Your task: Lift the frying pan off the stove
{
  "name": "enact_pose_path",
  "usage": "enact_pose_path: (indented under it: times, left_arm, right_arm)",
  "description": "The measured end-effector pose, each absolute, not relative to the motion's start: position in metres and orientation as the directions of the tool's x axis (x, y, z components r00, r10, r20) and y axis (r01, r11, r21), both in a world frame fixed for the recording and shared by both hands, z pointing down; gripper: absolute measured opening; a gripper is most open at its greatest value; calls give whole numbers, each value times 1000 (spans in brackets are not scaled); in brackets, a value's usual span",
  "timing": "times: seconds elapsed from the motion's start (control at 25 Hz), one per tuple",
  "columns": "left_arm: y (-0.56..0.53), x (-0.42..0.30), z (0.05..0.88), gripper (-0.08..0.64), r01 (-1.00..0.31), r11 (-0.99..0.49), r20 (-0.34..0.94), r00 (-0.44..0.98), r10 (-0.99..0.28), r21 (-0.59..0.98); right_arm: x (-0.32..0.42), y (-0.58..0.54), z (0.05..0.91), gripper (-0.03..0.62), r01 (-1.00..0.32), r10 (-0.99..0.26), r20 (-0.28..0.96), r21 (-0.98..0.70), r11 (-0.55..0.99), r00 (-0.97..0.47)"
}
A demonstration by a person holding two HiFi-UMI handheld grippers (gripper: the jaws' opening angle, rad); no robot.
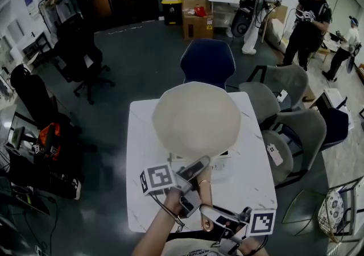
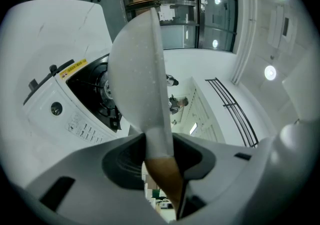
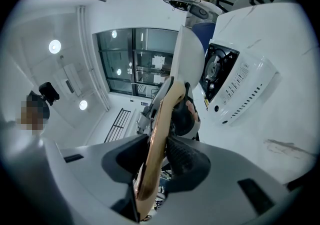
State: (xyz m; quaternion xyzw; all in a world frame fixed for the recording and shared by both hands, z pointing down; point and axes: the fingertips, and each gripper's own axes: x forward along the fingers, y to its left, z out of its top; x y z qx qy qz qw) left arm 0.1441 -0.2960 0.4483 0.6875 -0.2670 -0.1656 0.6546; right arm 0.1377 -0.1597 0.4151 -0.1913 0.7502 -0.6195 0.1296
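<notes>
- My left tongs (image 2: 157,154) are clamped on the cream neck of the pan handle, where it turns copper-brown; both pads press its sides.
- My right tongs (image 3: 160,155) grip the same copper-brown handle (image 3: 159,134) further back, jaws closed against it.
- In the head view the left tongs (image 1: 192,170) sit at lower centre and the right tongs (image 1: 223,216) just below and to their right, both along the handle (image 1: 205,201).
- The round cream frying pan (image 1: 196,118) hangs in mid-frame, off the stove.
- The white stove with a black burner (image 2: 75,101) shows beside the pan, apart from it, at the left of the left tongs' view.
- A white marble table (image 1: 139,192) carries the stove.
- A blue chair (image 1: 207,61) stands above the table, grey chairs (image 1: 284,84) to its right.
</notes>
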Motion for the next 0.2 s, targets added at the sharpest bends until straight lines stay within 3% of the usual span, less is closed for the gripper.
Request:
enact_pose_path:
  times: [0.2]
  left_arm:
    - [-296, 146, 450, 161, -152, -1, 123, 803, -583, 988]
  right_arm:
    - [140, -159, 417, 128, -126, -448, 42, -979, 159, -893]
